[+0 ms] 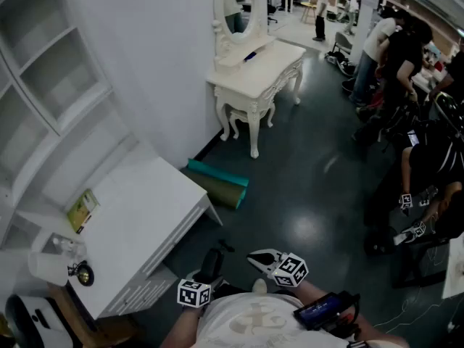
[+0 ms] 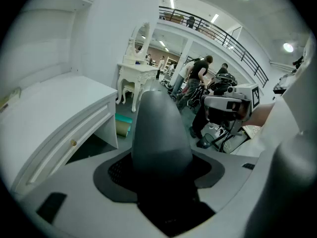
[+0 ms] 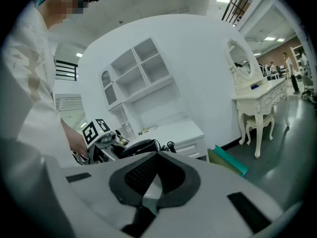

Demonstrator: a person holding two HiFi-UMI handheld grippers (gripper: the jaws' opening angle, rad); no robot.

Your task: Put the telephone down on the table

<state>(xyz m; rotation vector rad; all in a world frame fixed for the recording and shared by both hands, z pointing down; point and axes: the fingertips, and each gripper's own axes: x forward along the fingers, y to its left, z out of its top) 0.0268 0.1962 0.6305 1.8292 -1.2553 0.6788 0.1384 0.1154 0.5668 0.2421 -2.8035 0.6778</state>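
- The telephone handset (image 2: 161, 133) is off the bench, clamped in the left tool (image 1: 205, 275). The jaws stand wide around its dark rounded body, low in the head view and right in front of the person.
- The white bench (image 1: 152, 201) lies forward and to the left of that tool, so I'd say the left arm is the nearer 1 and the move is a reach out and left, then down.
- The handset's long axis runs out along the jaws, end pointing ahead.
- The right tool (image 1: 264, 258) has its jaws close together with nothing between them. It hangs just beside the left 1.
- On the bench's far-left end there's a yellow-green booklet (image 1: 82, 210) and a small gold round thing (image 1: 85, 274). The middle and near edge look bare, so that's the easy landing spot.
- A teal rolled mat (image 1: 217, 181) lies on the floor at the bench corner, below the path, so it's probably not a problem.
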